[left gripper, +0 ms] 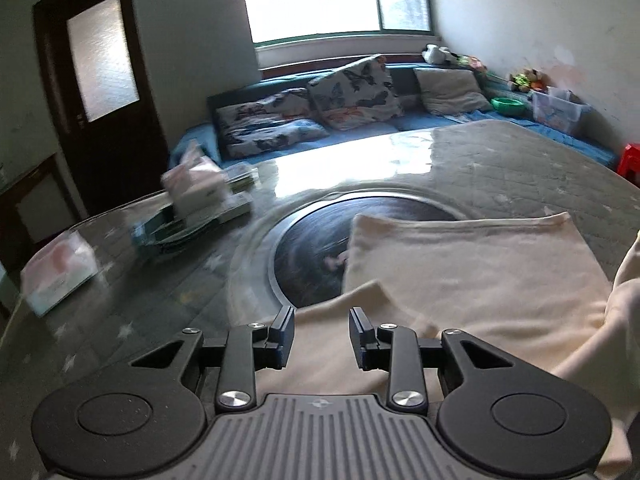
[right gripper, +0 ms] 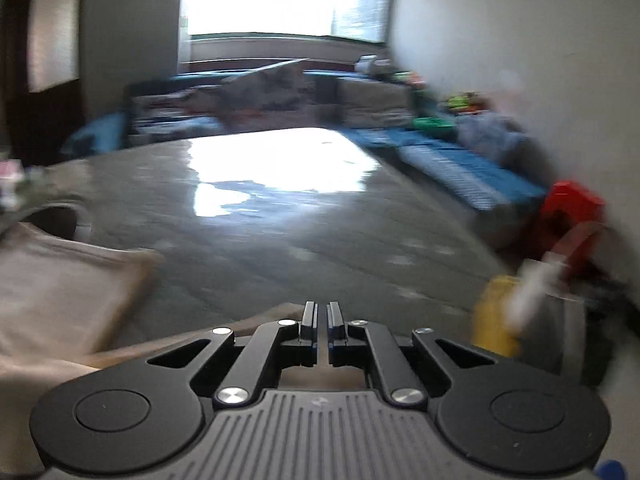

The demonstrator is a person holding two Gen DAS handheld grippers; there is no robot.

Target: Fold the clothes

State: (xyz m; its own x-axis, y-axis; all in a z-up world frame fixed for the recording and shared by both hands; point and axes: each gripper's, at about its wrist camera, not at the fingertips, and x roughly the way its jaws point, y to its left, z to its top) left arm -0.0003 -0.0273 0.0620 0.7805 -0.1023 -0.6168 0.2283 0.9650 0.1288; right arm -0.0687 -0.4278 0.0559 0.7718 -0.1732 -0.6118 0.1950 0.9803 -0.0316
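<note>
Garment half-folded on desk, both tools above it

Cream garment (left gripper: 472, 276) lies on the round glass-topped desk (left gripper: 168, 292), partly over the dark centre disc (left gripper: 316, 248). One folded panel lies flat with its far edge straight; a lower layer runs under the left tool (left gripper: 322, 324). At the right edge of the left view, a fold of the same cloth rises off the surface.

Left tool: jaws part-way apart, nothing between the pads, cloth showing through the gap below. Whether it touches the cloth, cannot tell.

Right tool (right gripper: 321, 316): jaws closed almost together, only a thin slit left; no cloth seen pinched in them. View blurred. Garment (right gripper: 60, 292) sits to its left, a strip of it passing under the tool.

Tissue boxes (left gripper: 196, 188) and a clear box (left gripper: 60, 276) stand on the desk's left side, well apart from the garment. Sofa with cushions (left gripper: 352, 92) beyond, under the window.
</note>
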